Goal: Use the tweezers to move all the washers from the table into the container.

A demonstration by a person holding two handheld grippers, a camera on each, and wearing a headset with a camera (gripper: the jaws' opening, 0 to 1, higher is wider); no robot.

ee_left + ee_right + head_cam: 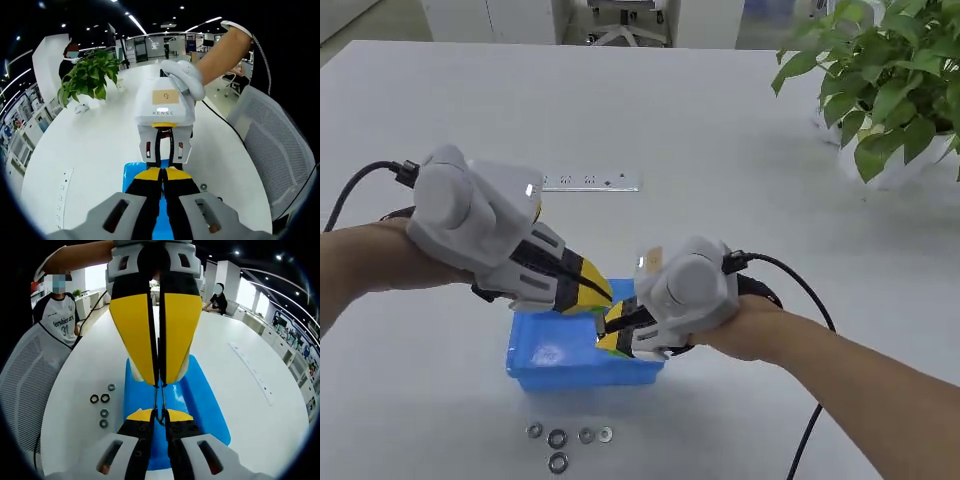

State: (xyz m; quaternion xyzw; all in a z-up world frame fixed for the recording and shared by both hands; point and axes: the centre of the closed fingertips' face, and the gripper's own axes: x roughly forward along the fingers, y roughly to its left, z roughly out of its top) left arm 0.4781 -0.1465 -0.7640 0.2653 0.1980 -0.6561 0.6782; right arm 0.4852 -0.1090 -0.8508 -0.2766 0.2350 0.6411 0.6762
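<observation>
Several metal washers (570, 440) (102, 405) lie in a loose cluster on the white table just in front of the blue container (550, 372) (205, 405) (131, 172). Above the container the two grippers meet tip to tip. My left gripper (605, 297) (162, 171) (160, 382) comes in from the left with its yellow jaws pressed together. Facing it, my right gripper (605, 332) (160, 416) is likewise shut. Thin metal tweezers (159, 400) run between the two sets of jaw tips and seem pinched by both. The tweezers' tip is hidden.
A white power strip (590, 182) (252, 370) lies on the table beyond the grippers. A potted plant (890, 80) (87, 77) stands at the far right. A mesh chair (25, 375) sits at the table's edge, with people in the background.
</observation>
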